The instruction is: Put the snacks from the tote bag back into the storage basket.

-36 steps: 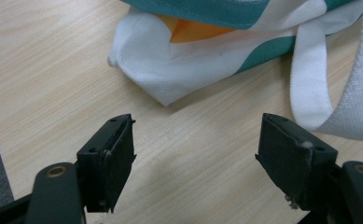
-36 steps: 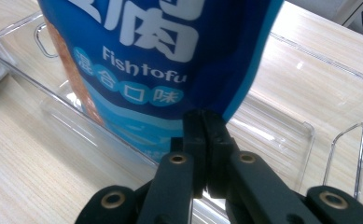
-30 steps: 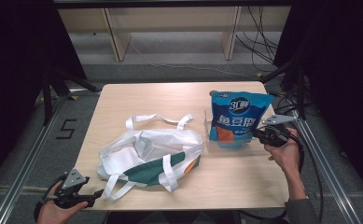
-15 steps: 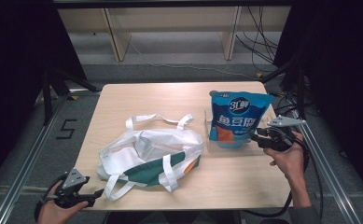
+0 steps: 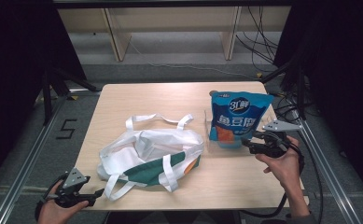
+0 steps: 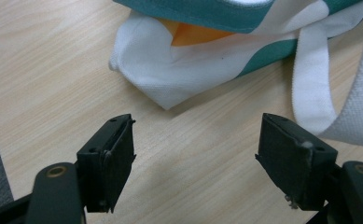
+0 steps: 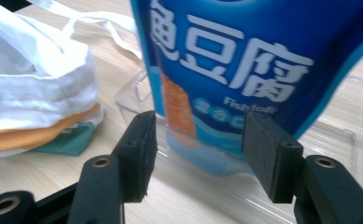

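Holding your left gripper (image 5: 95,193) low at the table's (image 5: 137,98) near corner, you keep its jaws wide apart — nothing between them. Farther off, your right gripper (image 5: 245,143) has just been opening; its jaws stand apart, just beside the blue snack bag (image 5: 237,117) standing in its clear tray (image 7: 137,95) — right of the white tote bag (image 5: 151,151).

The light wooden table (image 5: 137,100) stands on a grey floor (image 5: 170,56). At its twelve o'clock a pale wooden shelf unit (image 5: 170,23) rests on two upright legs. Black cables (image 5: 263,46) tangle over the floor at about two o'clock (some trail down past the table's edge). A metal rail (image 5: 30,154) runs along at nine o'clock, a mark like a "5" (image 5: 66,129) beside it.
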Tool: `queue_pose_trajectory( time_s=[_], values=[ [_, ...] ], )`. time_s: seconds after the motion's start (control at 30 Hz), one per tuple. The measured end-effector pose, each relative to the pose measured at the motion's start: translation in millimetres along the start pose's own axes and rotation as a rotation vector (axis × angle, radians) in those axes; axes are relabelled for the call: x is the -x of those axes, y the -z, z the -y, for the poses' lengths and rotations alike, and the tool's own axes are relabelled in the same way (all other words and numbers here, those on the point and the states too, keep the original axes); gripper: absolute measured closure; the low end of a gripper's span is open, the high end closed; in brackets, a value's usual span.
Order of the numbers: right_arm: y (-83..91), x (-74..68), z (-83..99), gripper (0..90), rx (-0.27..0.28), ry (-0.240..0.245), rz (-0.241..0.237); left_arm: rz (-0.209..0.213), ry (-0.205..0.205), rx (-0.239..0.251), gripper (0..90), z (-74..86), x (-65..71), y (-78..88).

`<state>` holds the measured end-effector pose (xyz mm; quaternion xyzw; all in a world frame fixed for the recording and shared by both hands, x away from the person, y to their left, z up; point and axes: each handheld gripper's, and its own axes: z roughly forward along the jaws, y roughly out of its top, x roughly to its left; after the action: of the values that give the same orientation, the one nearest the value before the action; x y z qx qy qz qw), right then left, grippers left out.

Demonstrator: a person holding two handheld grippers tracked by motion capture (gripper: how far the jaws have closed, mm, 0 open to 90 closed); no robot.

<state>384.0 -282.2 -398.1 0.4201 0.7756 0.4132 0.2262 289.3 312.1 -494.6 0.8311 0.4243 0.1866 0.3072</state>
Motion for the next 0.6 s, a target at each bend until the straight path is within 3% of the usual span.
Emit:
queue_pose_trajectory(
  time_s=[0.1,0.13,0.37,0.43,0.5,0.6],
  values=[
    [-1.1,-8.5,1.8,45.4,-0.005,-0.003,0.004,0.004,0.004,0.006,26.4,0.0,0.6,0.6],
    [-1.4,-10.6,2.4,45.3,-0.016,-0.005,0.005,0.011,-0.025,-0.02,26.5,-0.5,-1.2,2.4],
    [-8.7,-24.2,11.1,44.0,-0.028,0.018,-0.021,-0.003,0.001,-0.003,26.4,-0.2,0.6,-0.4],
    [-9.7,-30.5,14.8,43.9,-0.032,-0.014,-0.029,0.006,-0.027,-0.025,26.5,-0.4,-0.9,1.3],
    [-11.7,-32.0,18.4,43.7,-0.036,0.016,-0.034,0.006,-0.025,-0.023,26.5,-0.5,-0.9,1.4],
    [-15.2,-39.8,25.0,43.4,-0.064,-0.004,-0.037,-0.002,0.001,0.001,26.5,-0.1,0.8,-0.3]
  ],
)
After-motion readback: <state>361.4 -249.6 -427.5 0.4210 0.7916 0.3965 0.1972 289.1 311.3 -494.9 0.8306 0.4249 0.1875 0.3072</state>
